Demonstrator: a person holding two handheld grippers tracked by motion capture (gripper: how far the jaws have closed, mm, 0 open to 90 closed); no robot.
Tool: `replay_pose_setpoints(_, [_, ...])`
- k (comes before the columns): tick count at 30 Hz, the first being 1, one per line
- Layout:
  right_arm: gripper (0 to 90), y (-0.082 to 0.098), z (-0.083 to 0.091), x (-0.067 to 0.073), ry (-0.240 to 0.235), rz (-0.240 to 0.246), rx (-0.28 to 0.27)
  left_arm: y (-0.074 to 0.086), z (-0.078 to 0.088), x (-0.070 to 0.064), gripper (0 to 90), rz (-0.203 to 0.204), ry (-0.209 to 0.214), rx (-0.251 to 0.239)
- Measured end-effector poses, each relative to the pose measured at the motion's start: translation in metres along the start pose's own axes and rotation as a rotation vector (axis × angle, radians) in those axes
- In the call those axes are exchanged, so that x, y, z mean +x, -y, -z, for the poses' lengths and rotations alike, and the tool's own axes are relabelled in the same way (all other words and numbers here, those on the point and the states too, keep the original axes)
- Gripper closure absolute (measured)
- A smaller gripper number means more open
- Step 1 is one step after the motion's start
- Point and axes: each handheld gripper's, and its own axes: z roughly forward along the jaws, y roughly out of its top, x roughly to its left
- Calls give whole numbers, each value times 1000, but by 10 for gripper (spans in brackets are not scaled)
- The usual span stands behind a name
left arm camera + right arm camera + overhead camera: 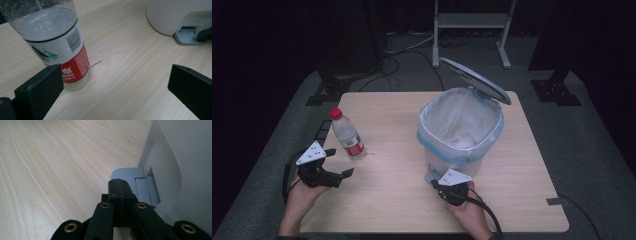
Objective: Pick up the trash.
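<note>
A clear plastic bottle (347,135) with a red cap and a red-and-white label stands upright at the table's left. My left gripper (339,161) is open just in front of it. In the left gripper view the bottle (57,45) stands beyond the left jaw, outside the gap of the gripper (115,87), untouched. A white pedal bin (459,150) lined with a bag stands right of centre, its lid (477,80) raised. My right gripper (435,184) is shut, with nothing between its jaws. In the right gripper view its tips (120,186) rest on the bin's grey pedal (130,173).
The wooden table (387,200) has bare room between bottle and bin. The bin's pedal (186,37) and base (175,15) show at the upper right of the left gripper view. Dark floor, cables and a metal stand (472,22) lie beyond the far edge.
</note>
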Motion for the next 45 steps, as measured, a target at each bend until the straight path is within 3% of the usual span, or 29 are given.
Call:
replay_pose_setpoints(18, [894,0,0,0,-2,-3,-1,-4,6,32,0,25,8,-65])
replay_pose_setpoints(30, [894,0,0,-1,-4,-4,-2,-15,-11,53,0,20,28,-99])
replay_pose_setpoints(45, [894,0,0,-1,-4,-6,-1,-15,-28,68,0,26,25,-89])
